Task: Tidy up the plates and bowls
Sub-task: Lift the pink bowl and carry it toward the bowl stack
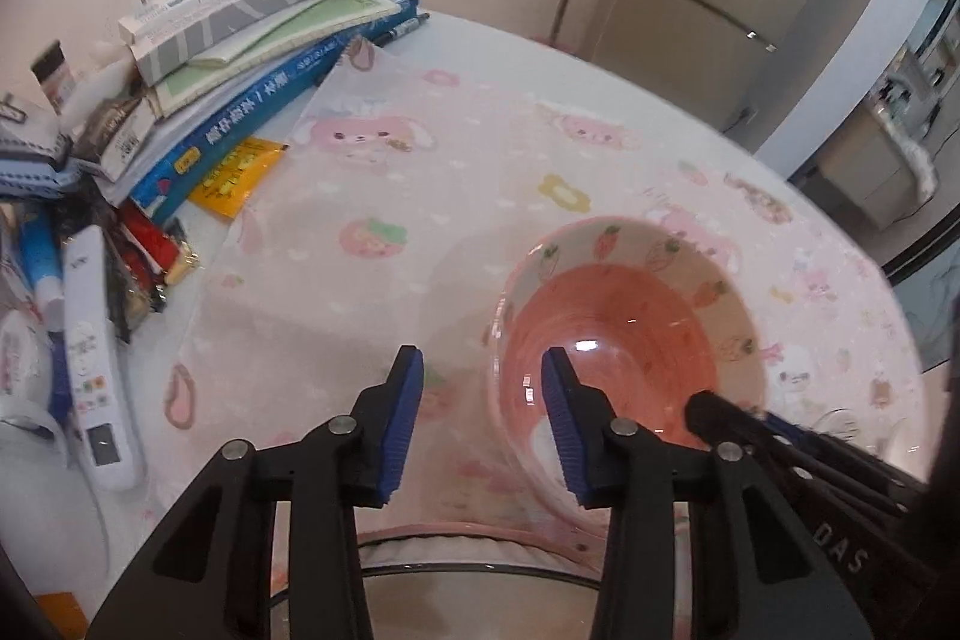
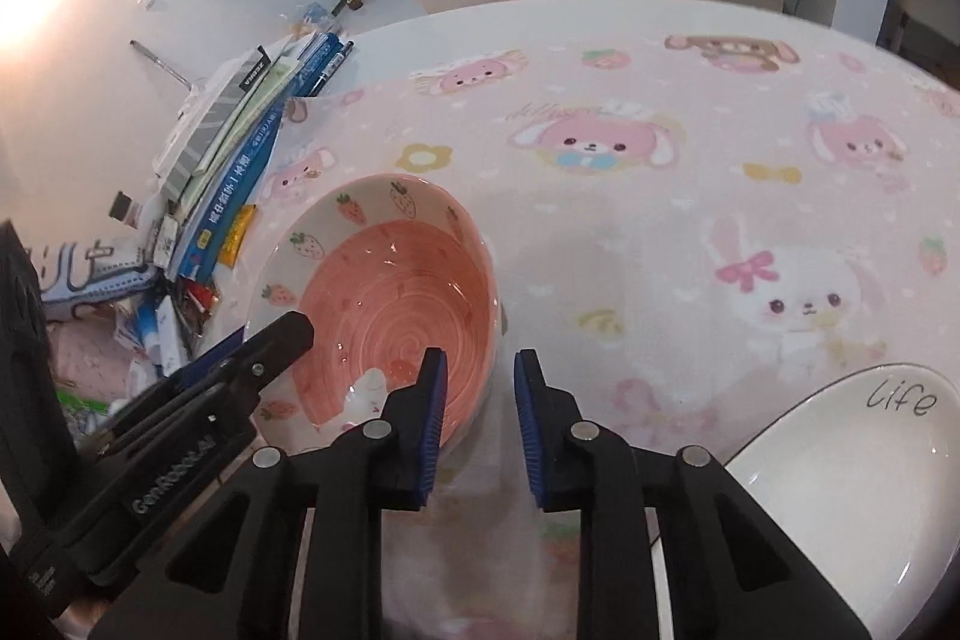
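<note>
A pink bowl (image 1: pixel 624 316) with a strawberry-print rim sits on the pink bunny tablecloth (image 1: pixel 420 196). My left gripper (image 1: pixel 483 424) straddles the bowl's left wall, one pad inside and one outside, with space on both sides. In the right wrist view my right gripper (image 2: pixel 480 418) has closed on the right wall of the bowl (image 2: pixel 390 304), with its left pad against the inside. A finger (image 2: pixel 282 334) of the left gripper reaches over the opposite rim. A white plate (image 2: pixel 840 466) lettered "life" lies at lower right.
A stack of books (image 1: pixel 240 58) and boxes, a white remote (image 1: pixel 96 370) and loose clutter fill the table's left side. A clear glass dish rim (image 1: pixel 480 574) shows under the left gripper. The cloth (image 2: pixel 660 220) stretches far and right of the bowl.
</note>
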A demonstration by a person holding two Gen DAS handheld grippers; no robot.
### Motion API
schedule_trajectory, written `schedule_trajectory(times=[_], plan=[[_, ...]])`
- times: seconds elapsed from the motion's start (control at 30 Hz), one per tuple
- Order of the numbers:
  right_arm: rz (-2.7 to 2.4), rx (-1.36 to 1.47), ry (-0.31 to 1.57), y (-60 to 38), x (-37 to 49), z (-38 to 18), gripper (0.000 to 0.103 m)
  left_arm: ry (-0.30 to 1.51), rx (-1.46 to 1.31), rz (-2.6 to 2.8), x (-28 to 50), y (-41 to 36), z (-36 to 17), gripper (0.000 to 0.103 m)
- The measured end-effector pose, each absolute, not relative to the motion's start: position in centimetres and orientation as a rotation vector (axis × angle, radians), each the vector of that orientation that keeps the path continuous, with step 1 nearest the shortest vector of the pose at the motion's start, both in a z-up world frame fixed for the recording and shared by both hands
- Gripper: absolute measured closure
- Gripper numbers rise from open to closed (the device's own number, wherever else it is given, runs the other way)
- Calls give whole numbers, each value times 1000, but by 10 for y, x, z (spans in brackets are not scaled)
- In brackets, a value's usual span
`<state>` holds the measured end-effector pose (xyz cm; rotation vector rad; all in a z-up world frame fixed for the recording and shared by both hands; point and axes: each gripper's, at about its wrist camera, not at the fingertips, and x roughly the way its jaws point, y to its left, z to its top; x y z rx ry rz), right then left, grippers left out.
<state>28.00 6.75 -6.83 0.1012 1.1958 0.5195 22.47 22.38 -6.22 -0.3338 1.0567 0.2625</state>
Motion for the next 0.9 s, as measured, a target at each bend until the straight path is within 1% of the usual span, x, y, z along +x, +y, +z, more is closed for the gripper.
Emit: schedule_trajectory(times=[0.07,0.1,0.17,0.23,0.4,0.47,0.57,0.63,0.83,0.9], plan=[[504,96,1187,68,278,-68,85,1063,-302,279,227,220,-63,65],[500,101,1182,68,278,-68,85,1061,-294,278,227,219,-63,69],[501,104,1177,68,279,-70,85,1053,-281,292,227,219,-63,80],[508,102,1165,68,279,-69,85,1055,-283,265,228,219,-64,96],[490,111,1123,69,276,-71,85,1054,-269,241,229,218,-64,96],[493,111,1142,67,276,-70,85,1047,-296,227,227,222,-63,96],[505,144,1178,62,280,-72,85,1025,-265,224,229,215,-59,97],[518,154,1193,62,281,-72,85,998,-274,211,227,214,-54,96],[533,145,1142,58,273,-52,85,939,-239,210,220,210,-43,96],[552,186,1152,52,267,-45,85,929,-256,206,215,213,-40,96]])
